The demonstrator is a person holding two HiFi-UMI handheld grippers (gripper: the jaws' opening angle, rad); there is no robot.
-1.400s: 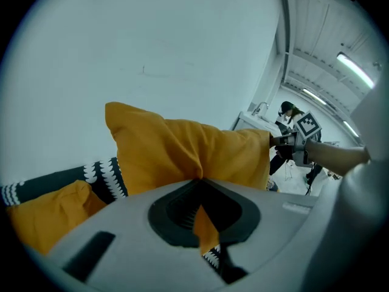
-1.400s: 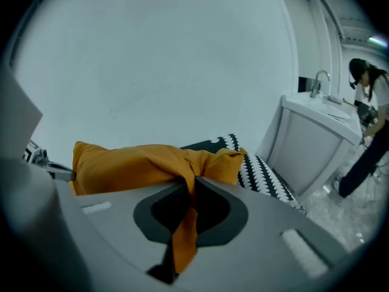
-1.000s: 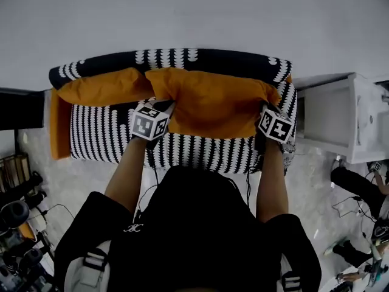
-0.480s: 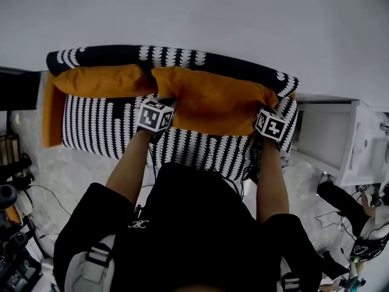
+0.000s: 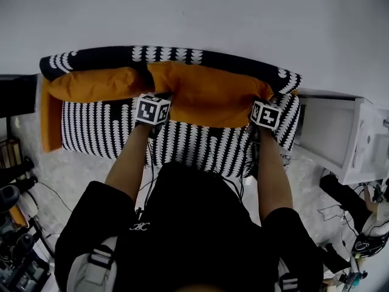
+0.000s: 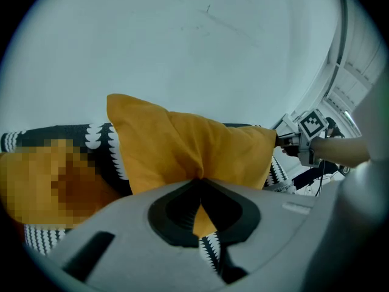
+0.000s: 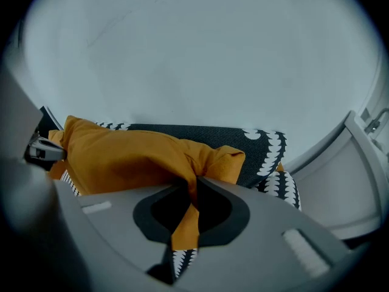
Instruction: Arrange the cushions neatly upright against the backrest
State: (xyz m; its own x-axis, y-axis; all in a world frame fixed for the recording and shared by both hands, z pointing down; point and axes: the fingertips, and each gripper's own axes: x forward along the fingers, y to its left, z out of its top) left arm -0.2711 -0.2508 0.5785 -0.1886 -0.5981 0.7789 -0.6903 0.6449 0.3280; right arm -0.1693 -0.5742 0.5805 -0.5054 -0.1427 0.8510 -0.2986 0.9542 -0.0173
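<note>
An orange cushion (image 5: 213, 96) leans against the backrest (image 5: 182, 56) of a black-and-white patterned sofa (image 5: 109, 132). My left gripper (image 5: 157, 105) is shut on the cushion's (image 6: 188, 151) lower left corner, with the fabric pinched between its jaws. My right gripper (image 5: 262, 109) is shut on the cushion's (image 7: 140, 157) lower right corner. A second orange cushion (image 5: 94, 84) rests against the backrest to the left. A third orange cushion (image 5: 48, 117) stands at the sofa's left end.
A white cabinet (image 5: 340, 132) stands right of the sofa. A white wall (image 5: 194, 11) rises behind the backrest. Cables and gear (image 5: 18, 224) lie on the floor at the lower left, more gear (image 5: 364, 224) at the lower right.
Both grippers have carried the cushion down and back toward the backrest. It now stands closer against the backrest.
</note>
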